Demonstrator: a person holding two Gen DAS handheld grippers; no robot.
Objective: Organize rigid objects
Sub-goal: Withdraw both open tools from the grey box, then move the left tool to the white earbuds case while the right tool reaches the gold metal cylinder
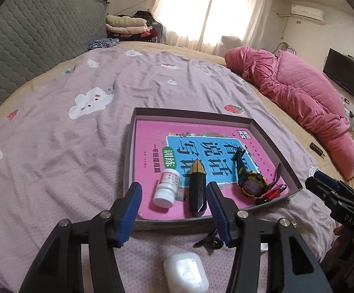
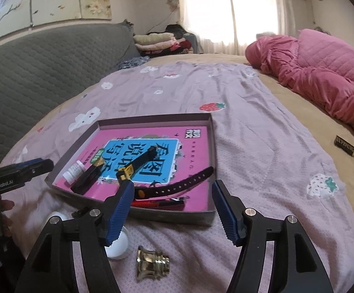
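Mid-sort: tray [image 1: 269, 131] on bed already held bottle [image 1: 166, 188], black case [image 1: 197, 188], watch [image 1: 251, 183]. Left claw [image 1: 174, 210] wide, empty; right claw [image 2: 172, 212] wide, empty (both hovering). Next prob.: earbud case [image 1: 186, 273] or brass bell [image 2: 152, 265], still on bed w/ keys [image 1: 209, 239], needs descent + centered pinch.

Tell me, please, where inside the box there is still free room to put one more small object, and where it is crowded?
Inside the box, the far half is free: only the pink book cover shows there. The near edge is crowded: the white bottle, the black pointed case, the watch and the red battery lie side by side.
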